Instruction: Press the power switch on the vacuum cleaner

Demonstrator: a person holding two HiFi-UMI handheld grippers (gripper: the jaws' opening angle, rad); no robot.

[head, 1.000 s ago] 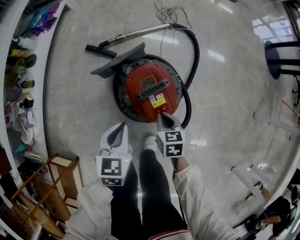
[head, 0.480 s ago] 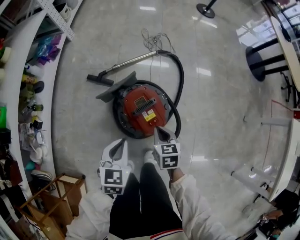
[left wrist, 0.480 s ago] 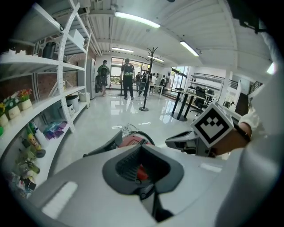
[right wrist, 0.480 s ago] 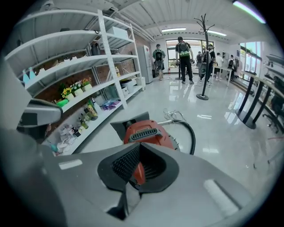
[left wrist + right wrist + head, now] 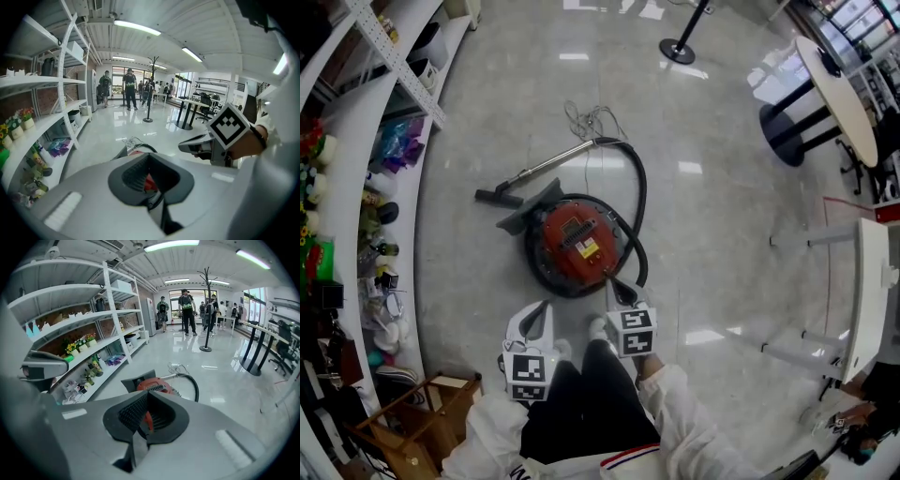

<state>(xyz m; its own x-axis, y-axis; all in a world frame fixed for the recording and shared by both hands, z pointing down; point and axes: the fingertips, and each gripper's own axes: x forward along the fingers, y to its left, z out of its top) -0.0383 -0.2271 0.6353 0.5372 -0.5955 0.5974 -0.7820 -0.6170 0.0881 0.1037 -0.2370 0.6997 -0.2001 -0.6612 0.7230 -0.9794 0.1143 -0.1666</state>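
Right gripper [image 5: 617,282] higher, at vacuum cleaner [image 5: 572,240] rim; open floor [image 5: 722,225] beyond

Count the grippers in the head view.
2. The left gripper is above the floor, left of the legs; the right gripper points at the vacuum cleaner. None looks hidden.

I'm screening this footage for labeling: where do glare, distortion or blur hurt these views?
Head view: fisheye bows the shelves; lamp glare spots the glossy floor, but the vacuum is sharp. Left gripper view: dark corners, and the left tool looms soft and hides most of the vacuum. Right gripper view: same dark corners; the vacuum shows clear above the right tool.
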